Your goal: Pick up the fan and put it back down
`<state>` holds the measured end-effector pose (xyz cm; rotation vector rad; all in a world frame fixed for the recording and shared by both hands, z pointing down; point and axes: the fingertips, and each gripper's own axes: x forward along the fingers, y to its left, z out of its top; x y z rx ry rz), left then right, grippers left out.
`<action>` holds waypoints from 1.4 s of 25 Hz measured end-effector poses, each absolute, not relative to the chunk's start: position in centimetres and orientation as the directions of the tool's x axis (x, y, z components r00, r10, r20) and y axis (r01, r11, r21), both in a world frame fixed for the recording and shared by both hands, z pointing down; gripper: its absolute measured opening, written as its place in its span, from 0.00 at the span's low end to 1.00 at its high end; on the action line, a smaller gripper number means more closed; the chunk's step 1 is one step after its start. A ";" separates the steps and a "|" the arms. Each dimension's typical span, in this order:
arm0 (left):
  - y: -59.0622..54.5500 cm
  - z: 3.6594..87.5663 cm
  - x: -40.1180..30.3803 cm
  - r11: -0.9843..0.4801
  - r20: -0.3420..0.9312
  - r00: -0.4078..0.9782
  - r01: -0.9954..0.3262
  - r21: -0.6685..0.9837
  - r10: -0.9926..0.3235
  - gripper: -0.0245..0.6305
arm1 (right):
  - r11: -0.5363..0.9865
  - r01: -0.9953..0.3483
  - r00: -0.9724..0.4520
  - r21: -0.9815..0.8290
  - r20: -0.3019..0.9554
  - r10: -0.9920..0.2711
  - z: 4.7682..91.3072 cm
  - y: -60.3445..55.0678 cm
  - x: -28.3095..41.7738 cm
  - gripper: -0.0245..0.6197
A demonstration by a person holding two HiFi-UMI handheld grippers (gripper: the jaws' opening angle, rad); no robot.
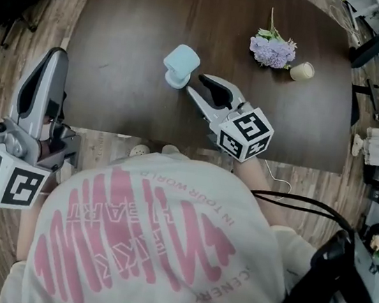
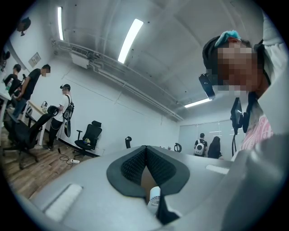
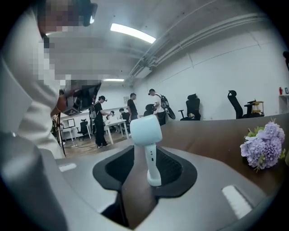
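The pale blue handheld fan [image 1: 181, 65] stood upright on the dark brown counter [image 1: 136, 33] just beyond the right claw [image 1: 194, 84], jaws half-open and empty, handle vertical, centred on the gap; closed left claw [image 1: 55, 57] far off.

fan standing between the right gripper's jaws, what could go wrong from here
1. The fan stands upright on a small base with a bulky head on top. A bump from either jaw of the right gripper could tip it over.
2. The jaws are apart around its slim handle, not pressing on it. Closing off-centre might twist it or let it slip.
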<state>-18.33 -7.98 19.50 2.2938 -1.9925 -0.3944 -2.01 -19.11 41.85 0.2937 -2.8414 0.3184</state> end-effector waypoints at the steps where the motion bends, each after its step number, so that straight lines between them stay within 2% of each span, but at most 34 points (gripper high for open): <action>1: -7.8 19.5 -18.3 -0.145 -0.140 0.115 -0.964 0.224 -0.983 0.06 | 0.958 -0.219 -0.940 -0.185 0.301 -0.157 42.5 -19.0 -2.3 0.27; 5: -6.4 20.3 -18.7 -0.092 -0.118 0.067 -0.969 0.228 -0.991 0.06 | 0.960 -0.207 -0.932 -0.186 0.337 -0.136 44.5 -19.0 -3.4 0.40; 11: -4.3 21.8 -19.8 0.005 -0.083 -0.027 -0.968 0.251 -0.996 0.06 | 0.971 -0.161 -0.927 -0.174 0.366 -0.088 46.2 -18.8 -5.2 0.42; 19: -0.9 21.8 -21.5 0.106 -0.059 -0.125 -0.963 0.249 -0.990 0.06 | 0.962 -0.164 -0.934 -0.217 0.348 -0.081 45.8 -19.5 -7.7 0.41; 25: 0.9 21.8 -22.1 0.163 -0.053 -0.181 -0.956 0.243 -0.982 0.06 | 0.930 -0.171 -0.945 -0.326 0.322 -0.060 45.7 -20.4 -9.0 0.40; 35: 2.7 22.0 -22.5 0.211 -0.038 -0.227 -0.947 0.241 -0.973 0.06 | 0.927 -0.186 -0.938 -0.326 0.338 -0.070 46.3 -20.9 -9.8 0.32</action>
